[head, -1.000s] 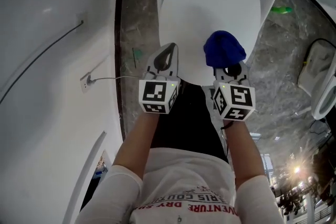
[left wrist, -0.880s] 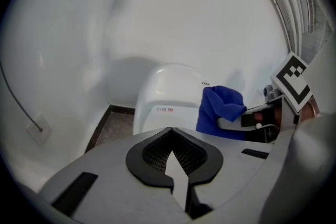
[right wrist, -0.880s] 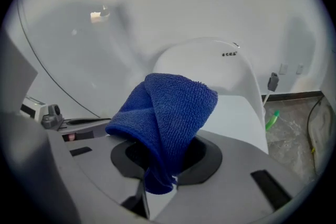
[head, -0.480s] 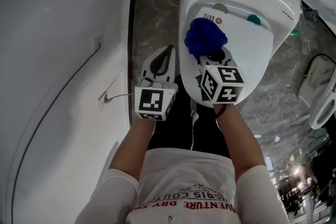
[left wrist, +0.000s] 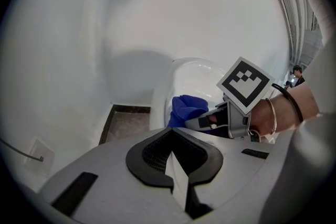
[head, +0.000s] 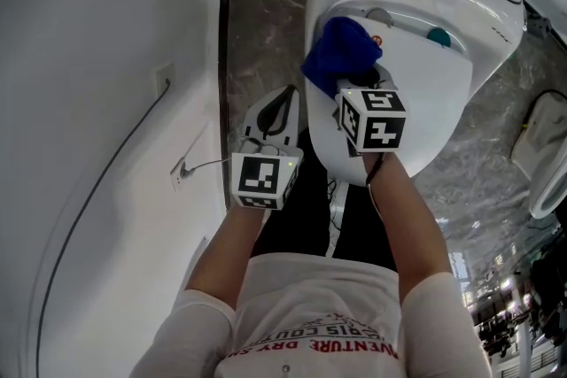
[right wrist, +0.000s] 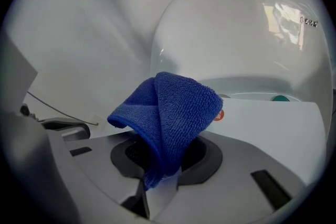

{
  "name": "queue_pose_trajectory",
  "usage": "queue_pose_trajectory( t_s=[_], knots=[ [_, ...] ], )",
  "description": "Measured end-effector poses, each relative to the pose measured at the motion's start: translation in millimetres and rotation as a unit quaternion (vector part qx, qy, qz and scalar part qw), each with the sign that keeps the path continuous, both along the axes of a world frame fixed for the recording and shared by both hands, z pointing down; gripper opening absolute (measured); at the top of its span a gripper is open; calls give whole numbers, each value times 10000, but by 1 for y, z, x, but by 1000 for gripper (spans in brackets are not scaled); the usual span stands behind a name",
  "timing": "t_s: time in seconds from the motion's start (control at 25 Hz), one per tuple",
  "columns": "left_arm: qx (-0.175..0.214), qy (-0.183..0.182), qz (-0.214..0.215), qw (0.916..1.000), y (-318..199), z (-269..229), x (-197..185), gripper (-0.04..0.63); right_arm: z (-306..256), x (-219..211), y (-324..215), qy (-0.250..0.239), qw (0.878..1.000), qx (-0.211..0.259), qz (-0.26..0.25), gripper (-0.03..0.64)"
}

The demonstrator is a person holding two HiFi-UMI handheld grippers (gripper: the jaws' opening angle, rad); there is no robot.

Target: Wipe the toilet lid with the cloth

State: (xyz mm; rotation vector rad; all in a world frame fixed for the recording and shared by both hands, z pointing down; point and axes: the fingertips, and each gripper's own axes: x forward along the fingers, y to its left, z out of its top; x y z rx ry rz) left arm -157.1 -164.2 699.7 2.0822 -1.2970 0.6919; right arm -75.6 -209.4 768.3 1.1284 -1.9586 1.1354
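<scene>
Two grippers, head view: the right gripper (head: 354, 88) has its fingers closed on the blue cloth (head: 341, 53), at the upper-left edge of the toilet lid (head: 416, 93), top centre of frame; the left gripper (head: 282, 99), fingers closed and empty, sits just left of the lid.

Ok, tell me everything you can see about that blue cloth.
The cloth is deep blue with a looped, microfibre-like pile. It is folded over and bunched, its lower end pinched between the shut jaws of the right hand-held gripper, the bulk standing up beyond them. It sits over the left edge of the white toilet lid; whether it presses on the lid is unclear.
</scene>
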Motion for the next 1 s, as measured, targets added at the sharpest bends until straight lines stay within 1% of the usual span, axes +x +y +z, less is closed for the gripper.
queue_pose_trajectory(
  t_s=[0.16, 0.36, 0.44, 0.6, 0.8, 1.0],
  knots=[
    [-69, 6, -79, 9999, 0, 0, 15, 6, -3, 9, -3, -88, 9999, 40, -89, 87],
    [-154, -71, -33, 9999, 2, 1, 44, 6, -7, 43, -4, -385, 9992, -20, 144, 87],
    [-184, -57, -91, 9998, 2, 1, 57, 6, -9, 63, -4, -450, 9987, -35, 227, 87],
    [-232, 91, -253, 9994, 2, -3, 92, 6, -11, 110, -1, -393, 9988, -50, 278, 87],
    [-238, 286, -258, 9990, 3, -6, 143, 6, -12, 162, 7, -393, 9982, -168, 416, 87],
    [-228, 302, -268, 9989, 9, -6, 184, 6, -12, 216, 17, -291, 9981, -218, 498, 87]
  ],
)
